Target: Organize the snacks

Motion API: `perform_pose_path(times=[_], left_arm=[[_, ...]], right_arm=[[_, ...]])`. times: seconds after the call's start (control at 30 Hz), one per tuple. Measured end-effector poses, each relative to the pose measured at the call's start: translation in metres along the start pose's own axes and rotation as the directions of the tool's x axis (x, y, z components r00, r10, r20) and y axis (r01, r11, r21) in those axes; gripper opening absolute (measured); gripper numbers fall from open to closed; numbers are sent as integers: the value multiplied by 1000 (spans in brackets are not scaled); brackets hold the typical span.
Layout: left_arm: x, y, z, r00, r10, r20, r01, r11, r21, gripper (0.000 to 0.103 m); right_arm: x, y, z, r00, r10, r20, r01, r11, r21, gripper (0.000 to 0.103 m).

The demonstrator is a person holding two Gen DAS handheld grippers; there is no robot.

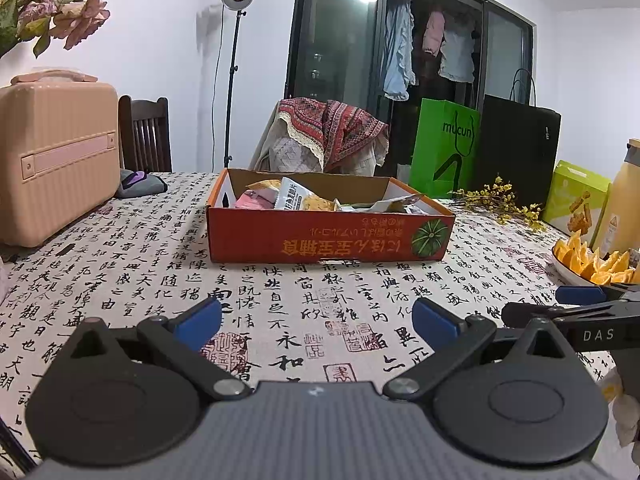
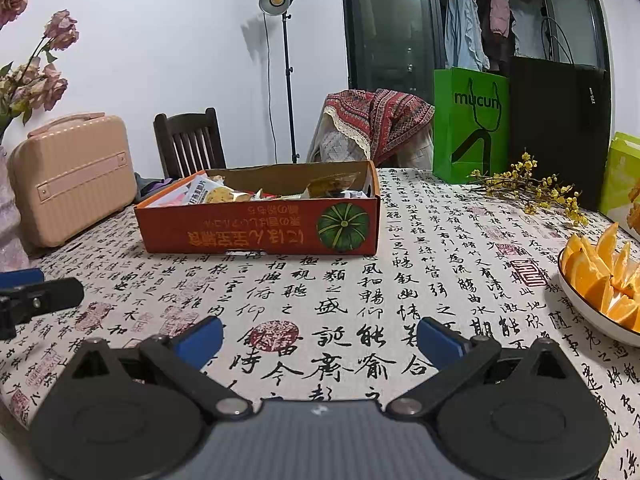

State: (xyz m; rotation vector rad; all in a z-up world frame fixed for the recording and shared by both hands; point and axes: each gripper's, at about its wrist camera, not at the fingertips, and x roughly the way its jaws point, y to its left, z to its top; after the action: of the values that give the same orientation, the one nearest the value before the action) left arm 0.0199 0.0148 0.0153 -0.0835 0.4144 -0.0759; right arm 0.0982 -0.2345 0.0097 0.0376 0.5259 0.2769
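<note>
Two claws level above tablecloth (image 2: pixel 420 240), left claw (image 1: pixel 316 322) and right claw (image 2: pixel 320 336) wide open, empty

Orange cardboard box (image 1: pixel 328 236), open, snack packets (image 1: pixel 294 198) piled inside, mid-table

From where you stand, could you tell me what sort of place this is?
Most likely a home dining room: a calligraphy-print tablecloth on the table, a wooden chair, and laundry hanging behind the glass door.
</note>
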Motion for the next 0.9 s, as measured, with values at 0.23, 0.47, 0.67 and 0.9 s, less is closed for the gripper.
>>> perform_pose_path(times=[0.23,0.47,0.67,0.9], left_arm=[[0,1,0,1000,-3,-1,3,1000,0,103],[1,2,-1,1000,-2,-4,2,1000,-2,103],[0,3,-1,1000,-5,-3,5,1000,-4,103],[0,2,-1,1000,-9,-3,9,1000,-2,103]], right_arm=[[0,0,0,1000,0,0,0,1000,0,103],[1,0,0,1000,0,-1,0,1000,-1,103],[1,0,0,1000,0,-1,0,1000,0,103],[1,0,0,1000,0,-1,0,1000,-1,103]])
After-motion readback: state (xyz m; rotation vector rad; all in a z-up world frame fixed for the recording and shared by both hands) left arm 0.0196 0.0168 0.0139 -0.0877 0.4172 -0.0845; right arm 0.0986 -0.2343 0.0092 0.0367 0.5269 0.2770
